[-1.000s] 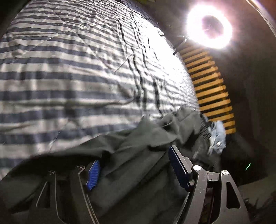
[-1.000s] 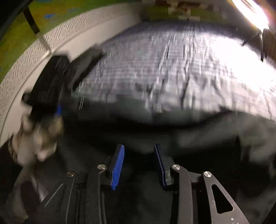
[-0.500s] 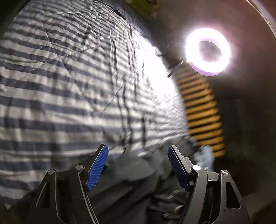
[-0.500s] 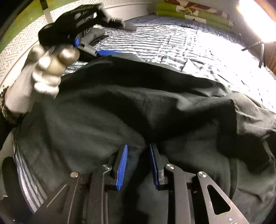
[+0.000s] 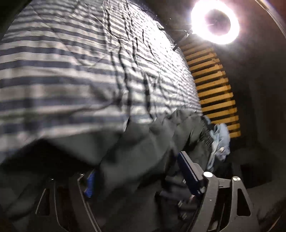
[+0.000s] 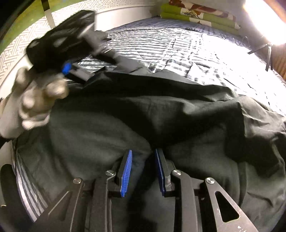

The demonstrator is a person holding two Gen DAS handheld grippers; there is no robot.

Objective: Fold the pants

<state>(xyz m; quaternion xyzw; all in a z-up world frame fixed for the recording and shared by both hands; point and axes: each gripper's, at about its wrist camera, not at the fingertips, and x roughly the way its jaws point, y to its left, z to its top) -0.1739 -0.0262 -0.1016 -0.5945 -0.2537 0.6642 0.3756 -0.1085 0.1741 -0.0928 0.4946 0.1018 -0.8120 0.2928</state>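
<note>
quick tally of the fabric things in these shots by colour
dark grey: 1, the pants
blue and white striped: 1, the quilt
green patterned: 1, the folded bedding
light blue: 1, the small garment
total: 4

- Blue-and-white striped quilted bedspread [image 5: 71, 62], wrinkled
- Glowing ring light [image 5: 215, 22]
- Wooden slatted panel [image 5: 214, 85]
- Folded green patterned bedding [image 6: 200, 17]
- Pale blue cloth [image 5: 220, 141]
</note>
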